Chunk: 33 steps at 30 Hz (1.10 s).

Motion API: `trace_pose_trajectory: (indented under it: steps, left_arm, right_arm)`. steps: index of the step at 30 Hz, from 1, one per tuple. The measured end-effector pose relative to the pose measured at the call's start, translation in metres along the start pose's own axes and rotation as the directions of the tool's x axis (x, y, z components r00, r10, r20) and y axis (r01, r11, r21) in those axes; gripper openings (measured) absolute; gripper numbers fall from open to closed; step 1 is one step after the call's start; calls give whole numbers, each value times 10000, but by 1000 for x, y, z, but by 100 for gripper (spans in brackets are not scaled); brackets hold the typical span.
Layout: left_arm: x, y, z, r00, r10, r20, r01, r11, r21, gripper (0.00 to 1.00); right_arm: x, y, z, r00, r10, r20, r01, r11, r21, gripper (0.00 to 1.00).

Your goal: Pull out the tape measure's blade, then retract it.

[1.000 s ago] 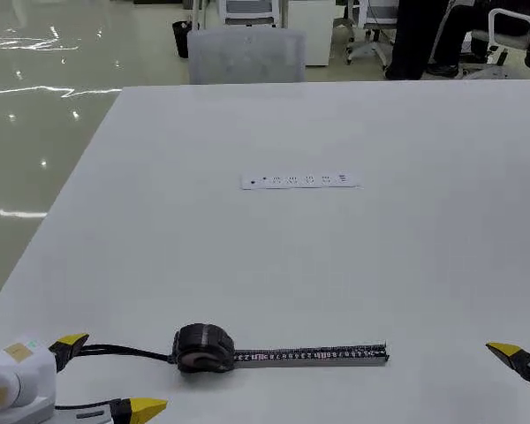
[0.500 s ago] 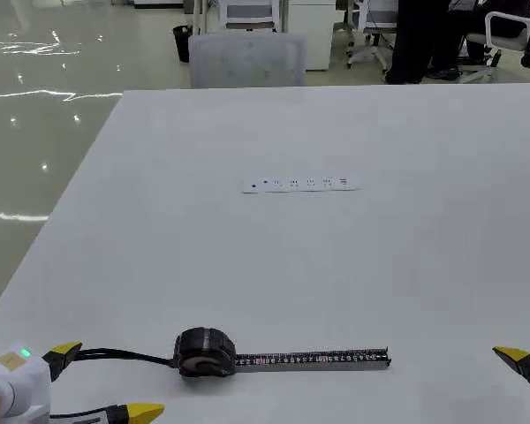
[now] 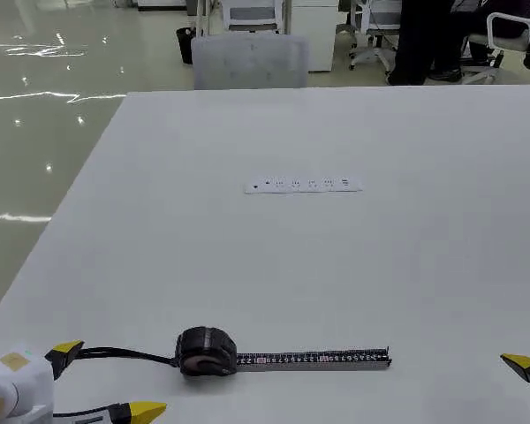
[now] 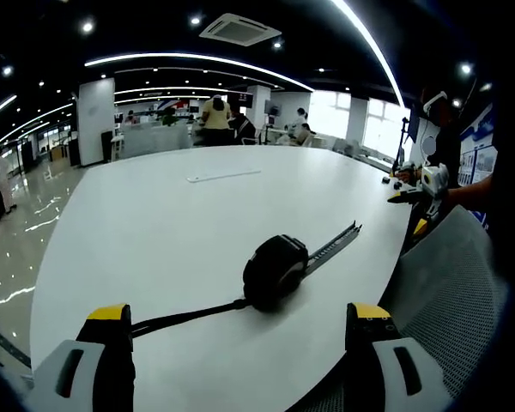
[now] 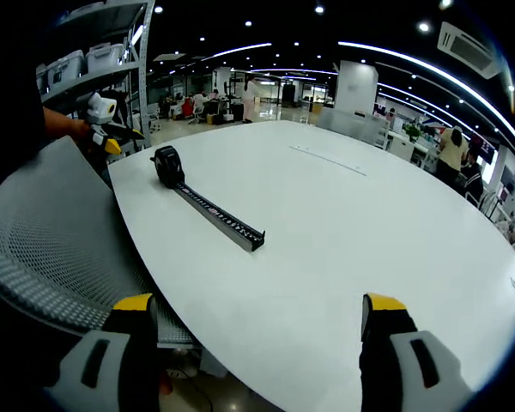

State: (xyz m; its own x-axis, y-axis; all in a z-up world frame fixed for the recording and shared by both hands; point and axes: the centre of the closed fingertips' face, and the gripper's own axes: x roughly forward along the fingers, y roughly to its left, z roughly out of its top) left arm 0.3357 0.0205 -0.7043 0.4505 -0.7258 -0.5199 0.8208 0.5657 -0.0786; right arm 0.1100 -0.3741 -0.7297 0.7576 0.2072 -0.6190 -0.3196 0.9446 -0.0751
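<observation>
Open tabletop (image 3: 397, 265) all around tape measure (image 3: 205, 352)

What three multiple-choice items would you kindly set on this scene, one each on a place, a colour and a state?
1. Where on the table does the tape measure lie? A: near the person's edge. B: in the middle. C: at the far edge.
2. What colour are the tips of the left tool and the right tool? A: red. B: yellow. C: blue.
3. How is the blade? A: fully wound in. B: lifted by a tool. C: pulled out, flat on the table.
Answers: 1 A, it sits close in front of both tools; 2 B, every tip seen is yellow; 3 C, the marked strip stretches from the tape measure along the tabletop, with both tools open and apart from it.
</observation>
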Motion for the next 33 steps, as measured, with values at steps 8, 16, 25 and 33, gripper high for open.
trace_pose_trajectory:
  steps: [8,16,25,33]
  left_arm:
    - [0,0,-1,9999,145,-12,-145,9998,-143,100]
    - [-1,-1,-2,9998,198,-77,-198,9998,-32,100]
    - [3,-2,-6,9995,280,-108,-281,9995,-118,100]
    - [3,0,-12,9986,355,-400,-364,9991,-220,100]
  right_arm:
    - [-2,-1,1,10000,64,-15,-64,9999,138,98]
    - [0,-1,1,10000,35,53,-35,10000,85,100]
    - [-1,7,-4,9998,203,56,-203,9998,68,100]
    - [-4,4,-8,9995,213,-238,-218,9996,-180,100]
